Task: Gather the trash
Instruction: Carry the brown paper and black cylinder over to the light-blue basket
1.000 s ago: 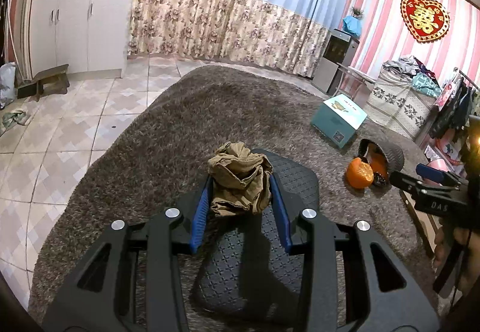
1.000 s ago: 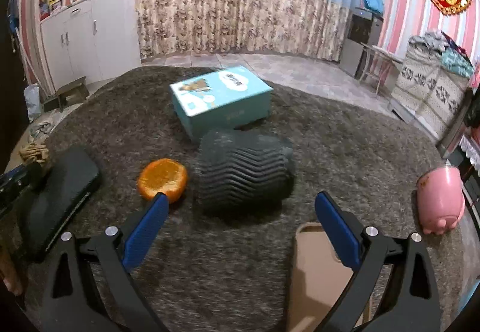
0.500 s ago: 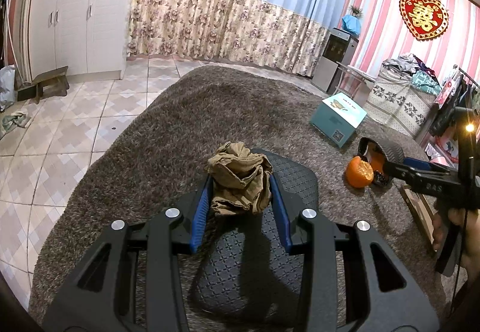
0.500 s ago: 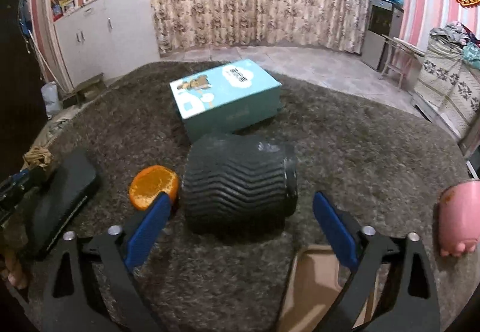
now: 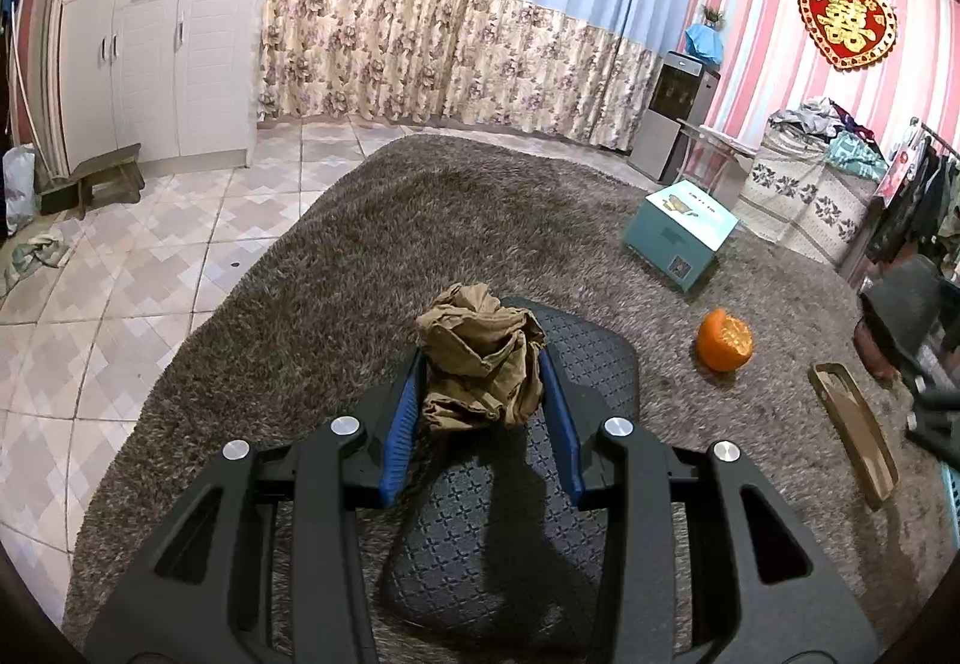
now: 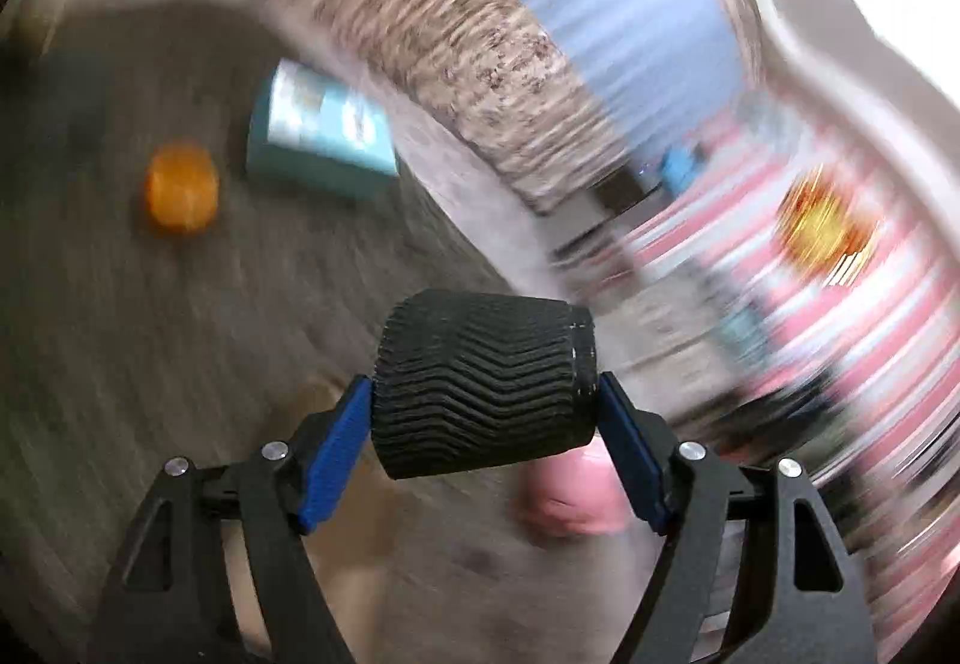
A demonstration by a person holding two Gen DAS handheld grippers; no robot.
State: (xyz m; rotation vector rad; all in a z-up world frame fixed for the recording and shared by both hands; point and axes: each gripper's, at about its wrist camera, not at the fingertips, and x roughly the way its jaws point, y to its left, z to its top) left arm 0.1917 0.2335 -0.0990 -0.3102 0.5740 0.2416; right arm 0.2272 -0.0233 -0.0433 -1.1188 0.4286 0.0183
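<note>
The right gripper clamps the black ribbed bin sideways between its pads; its inside is hidden. The left gripper pinches crumpled brown paper above a black pad. Ahead-right on the shaggy rug: orange peel, teal box

A: What's unclear in the right wrist view?
B: Nearly all the background smears. The box and orange are soft blobs; the pink thing sits half behind the bin, its shape unreadable.
A: And the left wrist view?
B: The pad lies partly under the paper wad and the fingers. At the right edge, dark shapes are cut off and too murky to name.
</note>
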